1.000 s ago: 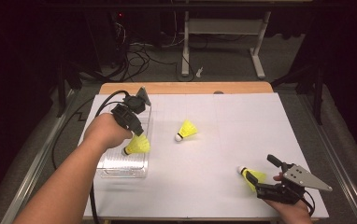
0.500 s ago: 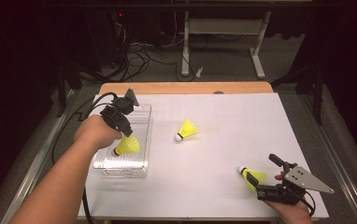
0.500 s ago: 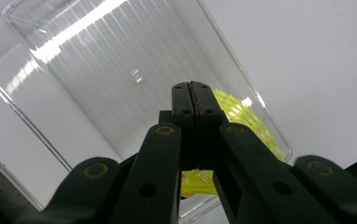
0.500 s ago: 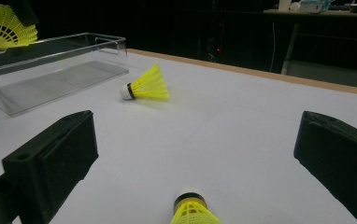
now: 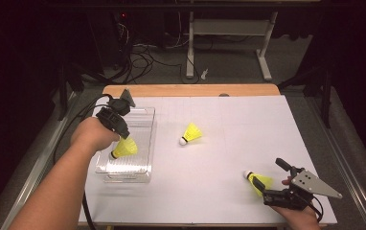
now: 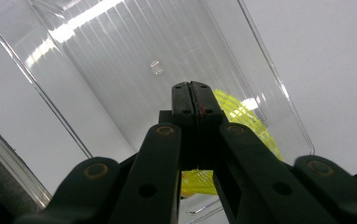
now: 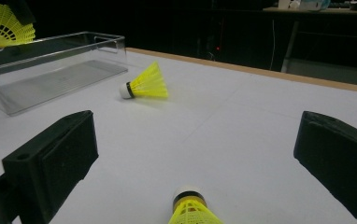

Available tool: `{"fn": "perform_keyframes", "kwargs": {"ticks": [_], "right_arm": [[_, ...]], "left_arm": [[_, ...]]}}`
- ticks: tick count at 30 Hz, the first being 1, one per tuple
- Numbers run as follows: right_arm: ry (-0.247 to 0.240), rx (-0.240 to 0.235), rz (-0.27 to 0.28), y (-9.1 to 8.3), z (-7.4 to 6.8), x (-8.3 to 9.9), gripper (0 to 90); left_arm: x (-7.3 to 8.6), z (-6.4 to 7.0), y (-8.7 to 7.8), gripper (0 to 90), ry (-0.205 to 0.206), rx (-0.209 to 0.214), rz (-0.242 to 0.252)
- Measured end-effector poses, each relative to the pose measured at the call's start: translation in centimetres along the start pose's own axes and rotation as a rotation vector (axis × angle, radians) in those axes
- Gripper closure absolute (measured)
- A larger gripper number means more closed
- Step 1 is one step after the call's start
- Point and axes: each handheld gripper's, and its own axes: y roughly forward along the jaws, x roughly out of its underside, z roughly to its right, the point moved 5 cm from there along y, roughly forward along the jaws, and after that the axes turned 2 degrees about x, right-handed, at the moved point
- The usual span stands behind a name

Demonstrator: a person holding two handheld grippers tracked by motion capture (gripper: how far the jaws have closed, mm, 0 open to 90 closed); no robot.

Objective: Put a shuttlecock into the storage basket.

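Note:
My left gripper hangs over the clear plastic bin and is shut on the skirt of a yellow shuttlecock. In the left gripper view the jaws are pressed together with that shuttlecock behind them, above the bin floor. A second shuttlecock lies on its side mid-table. The third shuttlecock lies at the front right between the open jaws of my right gripper. In the right gripper view its cork points away from the gripper.
The white table top ends in a wooden strip at the back. The bin stands at the left; the held shuttlecock hovers over its near end. A black cable trails off the table's left side.
My left gripper has carried its shuttlecock a little to the left, further over the bin. The right gripper and the other two shuttlecocks have hardly moved.

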Motion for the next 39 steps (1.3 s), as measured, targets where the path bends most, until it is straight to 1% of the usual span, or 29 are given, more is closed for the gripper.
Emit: {"fn": "perform_keyframes", "kwargs": {"ticks": [7, 9, 15, 18, 20, 24, 27, 29, 32, 34, 39], "right_arm": [[0.002, -0.002, -0.001, 0.0, -0.1, 0.0, 0.4], [0.006, 0.0, 0.0, -0.1, 0.0, 0.0, 0.4], [0.005, 0.0, -0.002, 0.0, 0.1, 0.0, 0.5], [0.006, 0.001, -0.002, 0.0, 0.0, 0.0, 0.5], [0.004, 0.0, -0.002, 0.0, 0.0, 0.0, 0.5], [0.003, -0.001, -0.003, 0.0, -0.1, 0.1, 0.6], [0.002, -0.003, -0.006, 0.1, -0.1, 0.1, 0.6], [0.004, -0.005, -0.008, 0.2, -0.1, 0.1, 0.6], [0.004, -0.004, -0.008, 0.2, -0.1, 0.1, 0.7], [0.002, -0.004, -0.008, 0.2, -0.1, 0.1, 0.7], [0.003, -0.002, -0.005, 0.0, 0.0, 0.1, 0.8]], "left_arm": [[-0.2, -0.9, -0.3, 89.8, -0.033, 0.017, 0.01], [-0.3, -1.1, -0.2, 89.8, -0.044, 0.025, 0.02], [-0.7, -1.3, 0.6, 89.7, -0.052, 0.041, 0.033], [-0.8, -1.7, 1.0, 89.8, -0.068, 0.03, 0.032], [-0.8, -2.2, 1.3, 89.7, -0.086, 0.02, 0.03], [-0.8, -3.2, 1.4, 89.8, -0.114, 0.017, 0.038], [-0.8, -3.4, 1.5, 89.8, -0.113, 0.011, 0.033], [-0.9, -3.4, 1.3, 89.8, -0.11, 0.011, 0.039], [-1.2, -3.4, 0.4, 89.8, -0.108, -0.004, 0.049], [-1.2, -3.5, 0.1, 89.8, -0.112, -0.001, 0.054], [-1.3, -4.0, 0.6, 89.8, -0.121, -0.017, 0.055]]}}
